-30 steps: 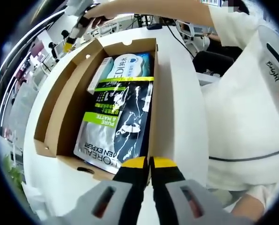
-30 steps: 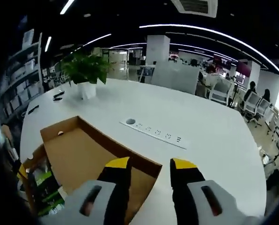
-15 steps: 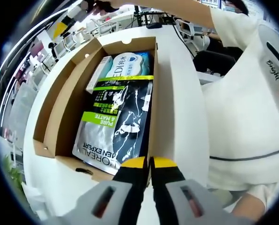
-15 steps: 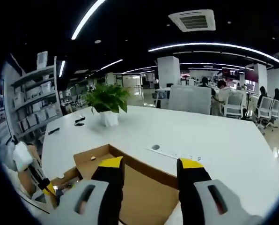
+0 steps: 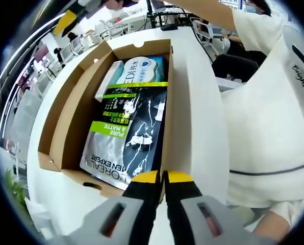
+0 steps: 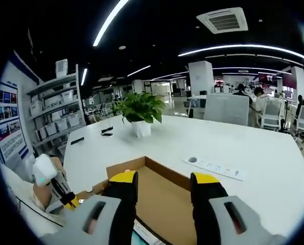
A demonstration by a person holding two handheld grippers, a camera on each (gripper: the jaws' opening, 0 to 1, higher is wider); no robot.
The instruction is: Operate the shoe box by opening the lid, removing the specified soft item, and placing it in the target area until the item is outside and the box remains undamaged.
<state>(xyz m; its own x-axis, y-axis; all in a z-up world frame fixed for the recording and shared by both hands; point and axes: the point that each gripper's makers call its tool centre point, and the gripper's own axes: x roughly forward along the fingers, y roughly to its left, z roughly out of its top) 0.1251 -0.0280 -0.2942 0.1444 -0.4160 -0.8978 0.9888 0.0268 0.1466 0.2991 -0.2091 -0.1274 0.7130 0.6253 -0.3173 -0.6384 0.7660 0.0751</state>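
The cardboard shoe box (image 5: 168, 109) lies open on the white table, its lid (image 5: 65, 112) folded out to the left. Inside lie a black and green pouch (image 5: 129, 135), a white and blue soft pack (image 5: 142, 71) and a small white carton (image 5: 109, 79). My left gripper (image 5: 163, 177) is shut at the box's near right wall, which runs in between its yellow tips. My right gripper (image 6: 165, 179) hangs open above the lid (image 6: 165, 201) with nothing between its fingers; its yellow tip (image 5: 65, 23) shows past the box's far corner.
A person in a white shirt (image 5: 274, 102) stands right of the table. On the table beyond the box are a potted plant (image 6: 141, 109) and a socket strip (image 6: 216, 167). The left gripper and a hand (image 6: 52, 186) show at the left. Office chairs stand behind.
My right gripper has risen and tilted up, so its view takes in more room and less of the lid. The box and my left gripper have stayed put.
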